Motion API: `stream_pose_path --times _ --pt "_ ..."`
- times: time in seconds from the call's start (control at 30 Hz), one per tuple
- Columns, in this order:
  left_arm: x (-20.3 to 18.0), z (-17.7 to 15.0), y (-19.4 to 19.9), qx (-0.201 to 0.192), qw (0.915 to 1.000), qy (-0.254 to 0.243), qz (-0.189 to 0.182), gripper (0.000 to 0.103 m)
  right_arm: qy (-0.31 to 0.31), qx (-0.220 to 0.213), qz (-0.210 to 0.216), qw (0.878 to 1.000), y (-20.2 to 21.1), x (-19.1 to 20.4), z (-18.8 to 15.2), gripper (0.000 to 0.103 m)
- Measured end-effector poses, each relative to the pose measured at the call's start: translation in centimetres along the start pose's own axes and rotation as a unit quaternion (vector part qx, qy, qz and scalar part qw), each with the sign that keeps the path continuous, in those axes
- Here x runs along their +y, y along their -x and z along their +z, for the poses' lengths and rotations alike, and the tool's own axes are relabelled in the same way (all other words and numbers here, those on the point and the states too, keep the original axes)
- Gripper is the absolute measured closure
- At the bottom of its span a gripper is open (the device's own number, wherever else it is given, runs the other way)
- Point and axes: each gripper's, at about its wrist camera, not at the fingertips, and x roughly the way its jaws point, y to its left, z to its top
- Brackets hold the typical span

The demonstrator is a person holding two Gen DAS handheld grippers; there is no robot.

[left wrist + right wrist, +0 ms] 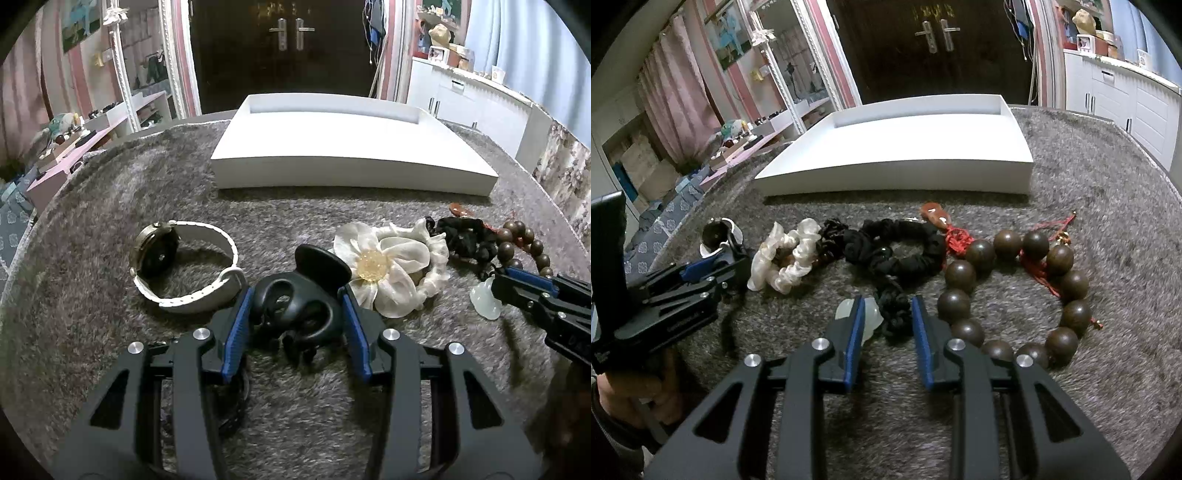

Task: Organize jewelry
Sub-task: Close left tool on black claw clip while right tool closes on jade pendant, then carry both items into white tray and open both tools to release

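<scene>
Status, both grippers low over the grey shaggy mat (1100, 192).

Your left gripper (295, 295): fingers at medium width, closed on the black plastic claw hair clip (295, 306). Both blue pads sit against its sides, and its rounded tab sticks out past the fingertips. The clip's underside looks to be on the mat.
- Off the left fingertip, just beside it: round-faced wristwatch with white strap (184, 266), lying on its side with the strap looped.
- Off the right fingertip, touching the clip's tab: cream fabric flower scrunchie with an amber bead centre (388, 273).
- Straight ahead past the fingertips, well apart: white shallow rectangular tray (351, 173). None of the jewellery is in it.

Your right gripper (886, 301): fingers narrow, with no grip showing.
- A black knotted cord (895, 314) lies in the gap, with mat visible between it and the right pad.
- The pale translucent stone pendant (871, 314) sits at the left fingertip, partly hidden by that finger. I can't tell whether the pad touches it.
- Ahead of the fingertips, near: black fabric scrunchie (905, 254).
- Outside the right finger, from just beside it and curving ahead: bracelet of large dark wooden beads (1067, 288), with a red knotted cord (956, 236) at its far end.
- Further ahead, near the tray's front wall: small red-orange carved pendant (934, 216).

In the right wrist view your hand (639, 391) is on the left gripper's handle, far off the left finger.
</scene>
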Motion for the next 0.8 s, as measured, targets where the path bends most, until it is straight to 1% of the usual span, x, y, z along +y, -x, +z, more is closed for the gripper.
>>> stream_pose_path --times 0.2,0.23,0.27,0.47,0.67,0.8 --pt "0.0 0.1 0.0 -0.001 1.0 0.003 -0.001 0.057 0.006 0.0 0.004 1.0 -0.2 0.2 0.3 0.079" --pt "0.0 0.1 -0.1 -0.001 1.0 0.003 -0.002 0.057 0.009 -0.002 0.003 1.0 -0.2 0.4 0.3 0.084" --pt "0.1 0.1 -0.1 -0.001 1.0 0.005 -0.003 0.058 0.011 -0.007 0.001 1.0 0.0 0.4 0.3 0.087" --pt "0.3 0.0 0.0 -0.003 0.9999 0.008 -0.007 0.058 0.015 -0.01 0.009 1.0 0.1 0.6 0.4 0.088" --pt "0.3 0.0 0.6 -0.006 0.9999 0.008 -0.009 0.057 0.032 -0.025 0.015 0.999 1.0 1.2 0.6 0.09" --pt "0.4 0.1 1.4 -0.013 0.9998 0.011 -0.009 0.058 0.037 -0.041 0.011 0.998 1.9 1.4 1.1 0.09"
